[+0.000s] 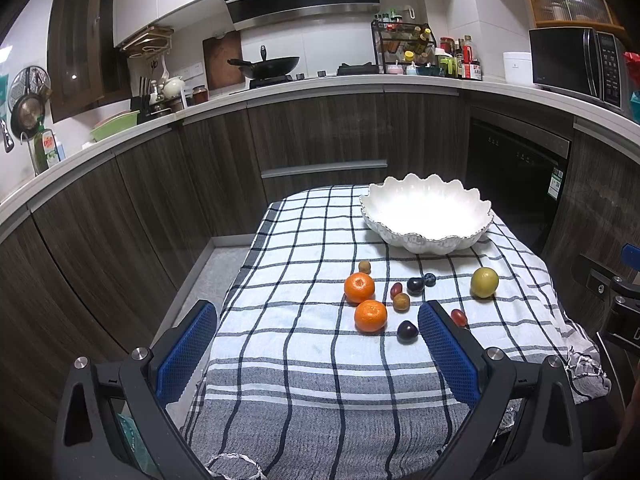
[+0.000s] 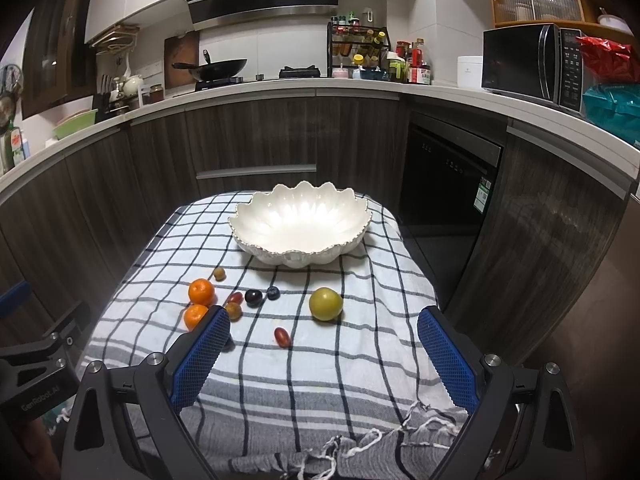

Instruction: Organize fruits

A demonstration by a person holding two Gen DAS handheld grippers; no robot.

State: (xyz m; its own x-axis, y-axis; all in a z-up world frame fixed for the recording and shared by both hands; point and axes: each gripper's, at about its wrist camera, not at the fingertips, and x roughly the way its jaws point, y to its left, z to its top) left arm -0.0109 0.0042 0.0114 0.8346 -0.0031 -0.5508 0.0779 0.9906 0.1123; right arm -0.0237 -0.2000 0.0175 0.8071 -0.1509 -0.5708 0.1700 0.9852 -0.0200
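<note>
Fruits are lying loose on a checked cloth (image 2: 360, 352) covering the surface, just in front of a white scalloped bowl (image 2: 300, 224) that is sitting at the far end. Two oranges (image 1: 365, 300) are touching each other at the left, beside dark plums, small red and brown fruits, and a yellow-green fruit (image 2: 325, 303) apart at the right. Left claw (image 1: 318, 340) and right claw (image 2: 324, 354) are both hovering wide open, gripping nothing.

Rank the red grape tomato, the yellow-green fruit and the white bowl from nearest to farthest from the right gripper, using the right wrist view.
1. Red grape tomato, just ahead of the right gripper, slightly left.
2. Yellow-green fruit, beyond it, centre.
3. White bowl, far end of the cloth.
</note>
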